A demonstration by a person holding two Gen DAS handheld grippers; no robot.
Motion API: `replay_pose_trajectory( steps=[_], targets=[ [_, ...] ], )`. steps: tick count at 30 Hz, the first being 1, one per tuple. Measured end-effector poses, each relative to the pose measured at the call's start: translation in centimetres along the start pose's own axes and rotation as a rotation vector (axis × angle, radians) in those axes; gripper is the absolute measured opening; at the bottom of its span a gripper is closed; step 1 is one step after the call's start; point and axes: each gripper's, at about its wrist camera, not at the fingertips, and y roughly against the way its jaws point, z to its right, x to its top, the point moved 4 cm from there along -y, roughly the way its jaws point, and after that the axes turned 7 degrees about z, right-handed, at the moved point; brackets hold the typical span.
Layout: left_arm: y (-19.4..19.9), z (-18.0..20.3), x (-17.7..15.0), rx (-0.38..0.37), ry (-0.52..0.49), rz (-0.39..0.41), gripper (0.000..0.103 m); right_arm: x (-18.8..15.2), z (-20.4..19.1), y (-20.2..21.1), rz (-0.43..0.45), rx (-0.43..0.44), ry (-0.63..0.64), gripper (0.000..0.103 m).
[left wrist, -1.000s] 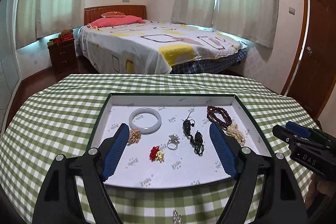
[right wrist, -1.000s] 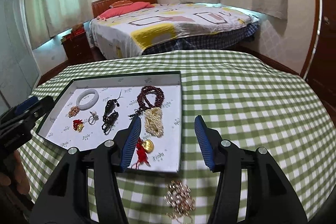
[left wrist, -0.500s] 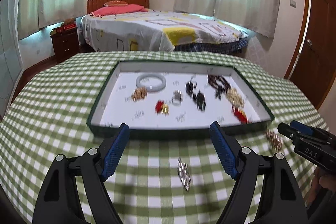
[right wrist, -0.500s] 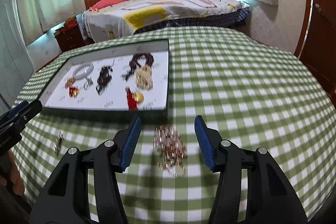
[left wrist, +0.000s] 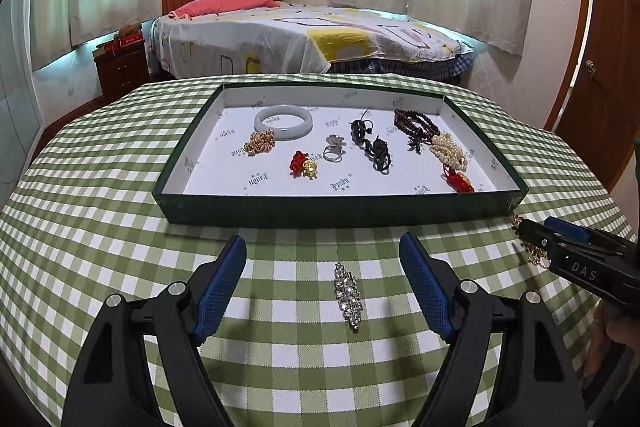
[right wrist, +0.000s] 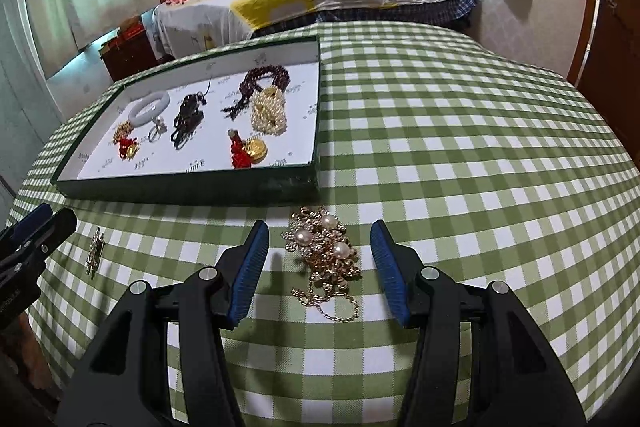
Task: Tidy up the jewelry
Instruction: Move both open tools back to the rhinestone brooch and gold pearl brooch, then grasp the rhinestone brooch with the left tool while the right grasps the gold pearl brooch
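Observation:
A dark green tray (left wrist: 336, 211) with a white floor holds several jewelry pieces: a pale bangle (left wrist: 283, 122), a silver ring (left wrist: 334, 149), dark beads (left wrist: 412, 123), pearls (left wrist: 448, 153). A rhinestone brooch (left wrist: 349, 294) lies on the checked cloth between the fingers of my open left gripper (left wrist: 323, 283). A gold and pearl necklace (right wrist: 326, 251) lies on the cloth in front of the tray (right wrist: 192, 187), between the fingers of my open right gripper (right wrist: 320, 263). Both grippers are empty.
The round table has a green and white checked cloth (right wrist: 460, 147). The right gripper shows at the right edge of the left wrist view (left wrist: 576, 259). A bed (left wrist: 304, 39), a nightstand (left wrist: 122, 67) and a wooden door (left wrist: 600, 59) stand beyond the table.
Both grippers have pulled back from over the tray toward the near table edge and dropped lower. The brooch and the necklace on the cloth now lie between their fingers.

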Motion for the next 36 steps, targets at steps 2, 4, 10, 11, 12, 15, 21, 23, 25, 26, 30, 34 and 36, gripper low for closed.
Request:
replay_pose_trajectory(
  steps=[2,4,10,11,12,15,21,23,25,26,30,34,36],
  targets=[
    [0.0,0.0,-0.2,0.001,0.000,-0.003,0.076,0.0,-0.2,-0.4,-0.012,0.003,0.001,0.052],
    [-0.1,0.0,-0.3,-0.001,0.003,-0.007,0.076,-0.2,-0.2,-0.7,-0.031,0.006,-0.001,0.052],
    [-0.2,-0.1,-0.4,0.001,0.005,-0.019,0.076,-0.3,0.0,-0.7,-0.037,-0.019,0.008,0.037],
    [-0.2,-0.1,-0.4,0.001,0.005,-0.022,0.076,-0.3,0.2,-0.7,-0.037,-0.021,0.010,0.035],
    [-0.2,0.0,-0.4,0.004,0.004,-0.025,0.076,-0.3,0.2,-0.6,-0.037,-0.019,0.010,0.035],
    [-0.4,0.0,-0.5,0.010,-0.004,-0.039,0.076,-0.4,0.2,-0.5,-0.032,-0.017,0.005,0.034],
    [-1.0,0.3,-1.2,0.009,-0.018,-0.095,0.076,-0.7,-0.4,0.4,-0.016,0.013,-0.004,0.033],
    [-1.2,0.4,-1.3,0.007,-0.017,-0.105,0.076,-0.6,-0.6,0.6,-0.014,0.023,-0.002,0.033],
    [-1.2,0.4,-1.4,0.003,-0.014,-0.110,0.073,-0.6,-0.8,0.7,-0.011,0.031,-0.001,0.033],
    [-1.2,0.4,-1.4,0.001,-0.014,-0.114,0.068,-0.6,-0.9,0.8,-0.012,0.034,-0.001,0.033],
    [-1.5,0.5,-1.9,-0.020,-0.014,-0.148,0.054,-0.6,-1.0,0.9,-0.011,0.042,-0.007,0.033],
    [-1.6,0.6,-2.3,-0.034,-0.023,-0.161,0.041,-0.6,-1.0,0.9,-0.009,0.045,-0.011,0.033],
    [-1.6,0.6,-2.4,-0.037,-0.031,-0.161,0.036,-0.6,-1.0,0.9,-0.009,0.046,-0.013,0.033]
  ],
)
